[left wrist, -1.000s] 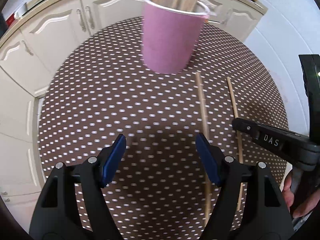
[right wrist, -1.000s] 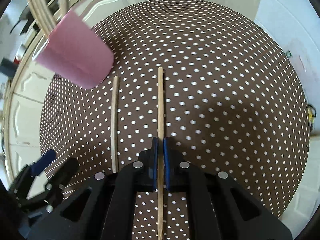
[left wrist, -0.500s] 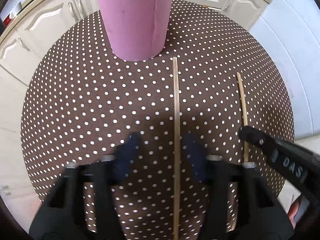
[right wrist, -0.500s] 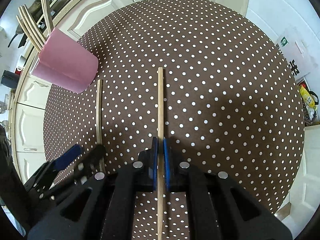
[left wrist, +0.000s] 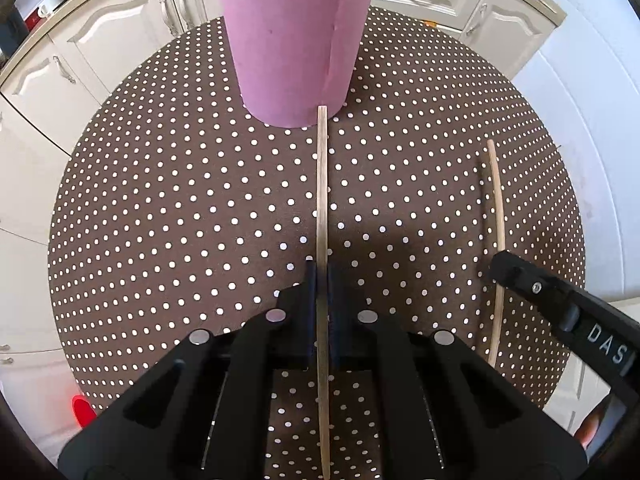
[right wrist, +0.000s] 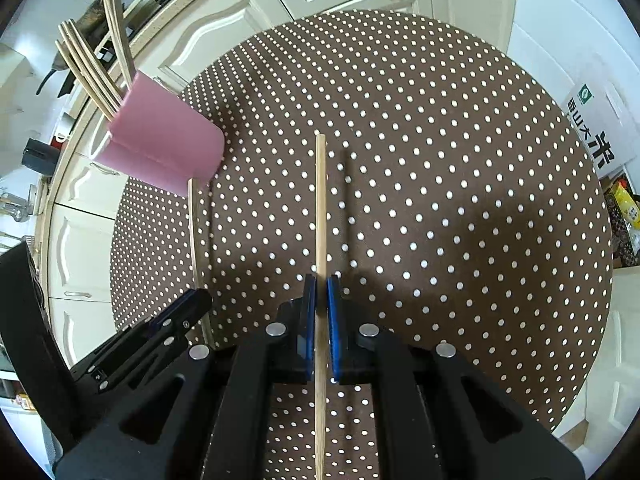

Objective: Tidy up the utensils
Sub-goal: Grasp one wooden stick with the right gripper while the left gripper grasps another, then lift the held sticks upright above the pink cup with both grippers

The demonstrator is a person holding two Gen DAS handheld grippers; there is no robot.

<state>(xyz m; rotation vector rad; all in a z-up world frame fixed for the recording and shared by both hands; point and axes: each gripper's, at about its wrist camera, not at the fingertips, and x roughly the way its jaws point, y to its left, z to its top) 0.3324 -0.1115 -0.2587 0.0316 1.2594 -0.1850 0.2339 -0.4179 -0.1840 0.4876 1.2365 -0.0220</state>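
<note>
A pink cup (left wrist: 296, 40) stands at the far side of the round dotted table (left wrist: 160, 220) with several wooden chopsticks (right wrist: 92, 64) sticking out of it. My left gripper (left wrist: 322, 276) is shut on a wooden chopstick (left wrist: 322, 184) whose far tip reaches the cup's base. In the right wrist view the cup (right wrist: 164, 144) is at the left. There my right gripper (right wrist: 321, 284) is shut on a second chopstick (right wrist: 320, 200), held just above the table (right wrist: 480, 160) with its shadow beside it. Each view shows the other gripper on its chopstick (left wrist: 496, 220), (right wrist: 196, 240).
White kitchen cabinets (left wrist: 100, 52) ring the table on the far and left sides. A printed bag (right wrist: 596, 136) stands on the floor past the table's right edge. Something red (left wrist: 82, 410) shows below the near left edge.
My left gripper slid over to the left chopstick and its jaws closed on it. My right gripper kept its grip and raised its chopstick a little off the table.
</note>
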